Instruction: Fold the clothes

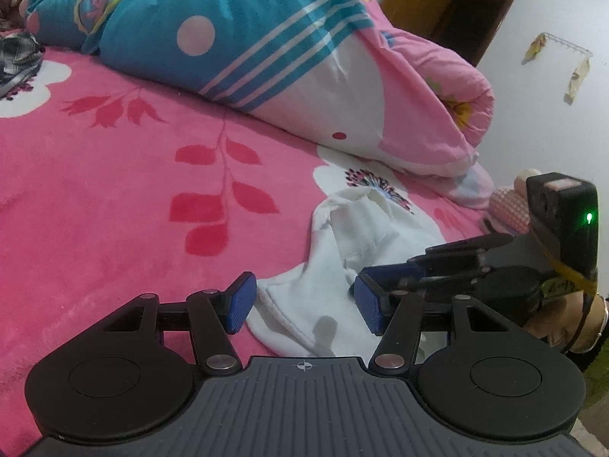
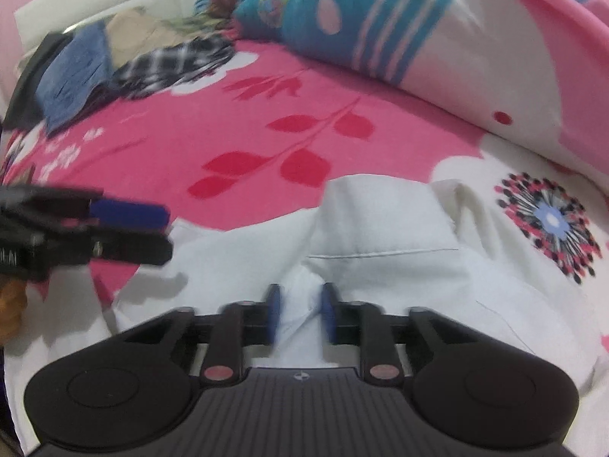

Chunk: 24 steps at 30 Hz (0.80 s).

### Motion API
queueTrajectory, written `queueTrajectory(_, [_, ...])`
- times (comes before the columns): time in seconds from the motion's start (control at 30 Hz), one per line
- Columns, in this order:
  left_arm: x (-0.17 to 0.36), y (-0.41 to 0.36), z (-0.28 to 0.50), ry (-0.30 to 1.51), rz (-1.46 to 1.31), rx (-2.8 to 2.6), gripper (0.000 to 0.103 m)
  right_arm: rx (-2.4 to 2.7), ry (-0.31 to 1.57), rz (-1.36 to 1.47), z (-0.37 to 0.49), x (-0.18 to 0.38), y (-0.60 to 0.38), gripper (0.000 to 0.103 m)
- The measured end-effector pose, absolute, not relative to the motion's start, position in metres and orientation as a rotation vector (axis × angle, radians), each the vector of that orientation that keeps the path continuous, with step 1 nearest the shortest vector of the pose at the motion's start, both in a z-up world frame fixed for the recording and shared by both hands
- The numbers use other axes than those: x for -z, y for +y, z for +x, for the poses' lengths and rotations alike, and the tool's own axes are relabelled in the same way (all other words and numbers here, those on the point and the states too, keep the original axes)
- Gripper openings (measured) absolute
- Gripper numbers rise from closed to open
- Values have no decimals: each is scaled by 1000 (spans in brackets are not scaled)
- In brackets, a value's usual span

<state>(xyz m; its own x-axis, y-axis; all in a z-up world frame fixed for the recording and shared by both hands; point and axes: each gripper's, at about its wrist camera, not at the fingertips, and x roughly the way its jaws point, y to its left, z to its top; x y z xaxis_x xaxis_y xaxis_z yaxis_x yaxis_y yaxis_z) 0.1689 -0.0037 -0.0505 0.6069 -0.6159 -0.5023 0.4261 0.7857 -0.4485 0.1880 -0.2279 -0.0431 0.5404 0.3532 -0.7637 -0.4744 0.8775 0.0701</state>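
Garment position: white shirt [image 2: 380, 236] lies crumpled on the pink floral bedspread [image 1: 114, 190], directly ahead of and beneath both grippers. Right gripper [image 2: 300, 312]: blue pads drawn close together with a ridge of the shirt's fabric pinched between them. Left gripper [image 1: 304, 304]: jaws stand apart over the shirt's hem, pressing on nothing. Rolled quilt [image 1: 228, 38] lies beyond the shirt; a clothes pile [image 2: 114, 61] sits far ahead-left of the right gripper.
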Motion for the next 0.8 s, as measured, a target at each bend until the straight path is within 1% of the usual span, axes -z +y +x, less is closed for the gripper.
queueTrajectory(0.03, [51,-4,169,693,-297,610,57,-481,860,-124,187,40,-232,2])
queueTrajectory(0.07, [52,-4,170,696,-298,607,57,-475,840,-92,184,37,-237,1])
queueTrajectory(0.23, [55,1,174,712,-323,583,57,-503,766,78,173,21,-261,1])
queueTrajectory(0.33, [56,2,176,717,-337,574,57,-542,756,100,173,21,-261,1])
queueTrajectory(0.43, [57,2,176,717,-336,569,57,-561,814,106,185,37,-250,4])
queueTrajectory(0.47, [57,2,176,717,-336,569,57,-554,833,98,189,42,-248,7])
queueTrajectory(0.53, [56,2,175,713,-336,569,57,-542,857,102,196,49,-246,11])
queueTrajectory(0.7, [55,3,176,710,-341,578,57,-523,724,300,186,22,-286,11])
queueTrajectory(0.8, [56,1,176,715,-338,579,57,-442,743,370,190,22,-306,11])
